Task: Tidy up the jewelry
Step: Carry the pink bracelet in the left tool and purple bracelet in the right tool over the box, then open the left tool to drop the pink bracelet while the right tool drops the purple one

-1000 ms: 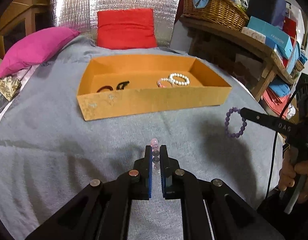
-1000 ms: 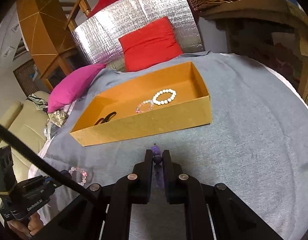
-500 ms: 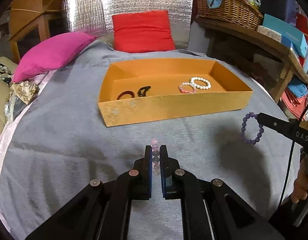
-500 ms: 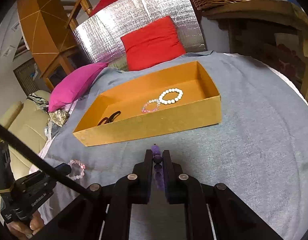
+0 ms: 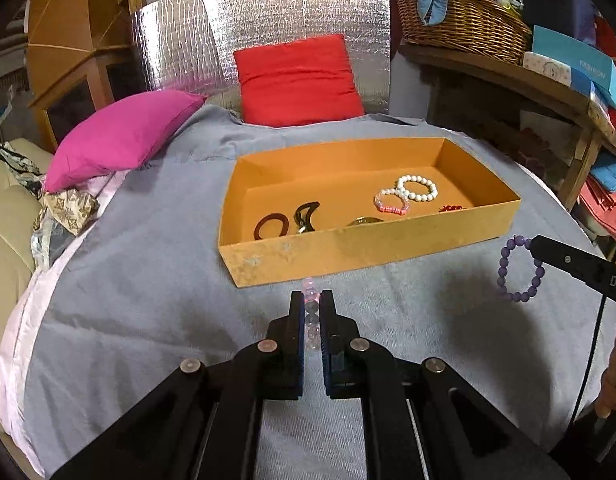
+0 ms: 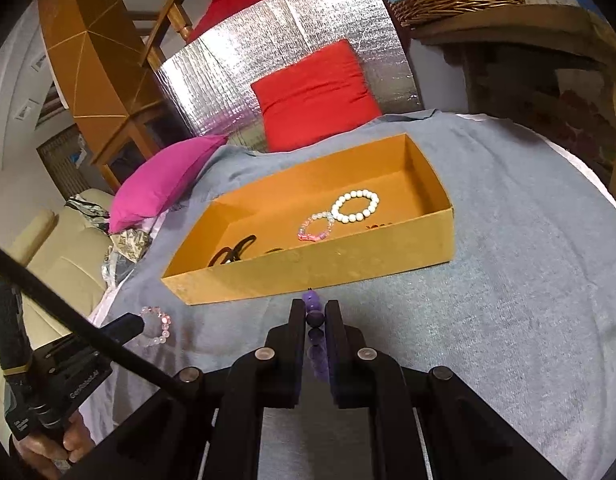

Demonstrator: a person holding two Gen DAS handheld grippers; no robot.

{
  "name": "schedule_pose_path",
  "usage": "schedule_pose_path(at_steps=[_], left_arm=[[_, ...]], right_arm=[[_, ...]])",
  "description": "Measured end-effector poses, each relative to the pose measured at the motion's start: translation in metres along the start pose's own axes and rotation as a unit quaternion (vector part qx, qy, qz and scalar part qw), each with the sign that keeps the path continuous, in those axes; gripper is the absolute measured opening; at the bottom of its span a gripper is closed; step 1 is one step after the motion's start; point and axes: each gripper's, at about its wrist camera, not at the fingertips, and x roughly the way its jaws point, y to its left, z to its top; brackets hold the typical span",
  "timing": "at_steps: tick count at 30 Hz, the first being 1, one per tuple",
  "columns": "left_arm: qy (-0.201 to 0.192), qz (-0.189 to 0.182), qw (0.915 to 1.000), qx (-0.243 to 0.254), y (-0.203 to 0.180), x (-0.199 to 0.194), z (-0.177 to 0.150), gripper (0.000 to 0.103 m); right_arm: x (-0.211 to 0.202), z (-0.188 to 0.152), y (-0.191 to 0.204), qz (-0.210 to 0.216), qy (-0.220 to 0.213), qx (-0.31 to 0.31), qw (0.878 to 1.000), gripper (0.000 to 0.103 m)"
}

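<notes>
An orange cardboard tray (image 5: 348,248) (image 6: 348,268) lies on the grey cloth. It holds a white bead bracelet (image 5: 416,188) (image 6: 356,207), a pink bead bracelet (image 5: 391,202) (image 6: 316,227), a dark hair tie (image 5: 271,227) and a black clip (image 5: 305,216). My left gripper (image 5: 312,300) is shut on a clear pink bead bracelet (image 5: 311,312), also seen in the right wrist view (image 6: 157,326), above the cloth in front of the tray. My right gripper (image 6: 316,308) is shut on a purple bead bracelet (image 6: 314,316) (image 5: 520,270), right of the tray's near corner.
A magenta pillow (image 5: 123,136) and a red pillow (image 5: 297,80) lie behind the tray, before a silver foil panel (image 5: 267,16). A wooden shelf with a wicker basket (image 5: 464,16) and boxes stands at the right. A beige sofa (image 6: 59,248) is at the left.
Both grippers have risen and moved towards the tray, each keeping its bracelet. The tray interior shows more fully now.
</notes>
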Motion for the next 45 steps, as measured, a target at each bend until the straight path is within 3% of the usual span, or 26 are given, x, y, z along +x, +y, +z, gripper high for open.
schedule_pose_path(at_steps=[14,22,28,36,45], left_arm=[[-0.039,-0.032,0.9987,0.012,-0.009,-0.004,0.050,0.007],[-0.058,-0.070,0.9959,0.004,0.000,0.011,0.092,0.007],[-0.038,-0.098,0.9942,-0.024,0.004,0.052,0.114,0.007],[-0.001,-0.144,0.9876,-0.063,0.000,0.110,0.130,0.007],[0.031,-0.156,0.9849,-0.069,-0.003,0.153,0.130,0.007]], right_arm=[[-0.018,0.035,-0.011,0.066,-0.032,0.040,0.997,0.011],[-0.012,0.066,-0.007,0.064,-0.054,0.034,0.996,0.011],[0.016,0.097,-0.017,0.039,-0.056,0.045,0.997,0.011],[0.076,0.120,-0.041,-0.010,-0.025,0.064,0.998,0.011],[0.120,0.124,-0.047,-0.008,0.004,0.084,0.996,0.011]])
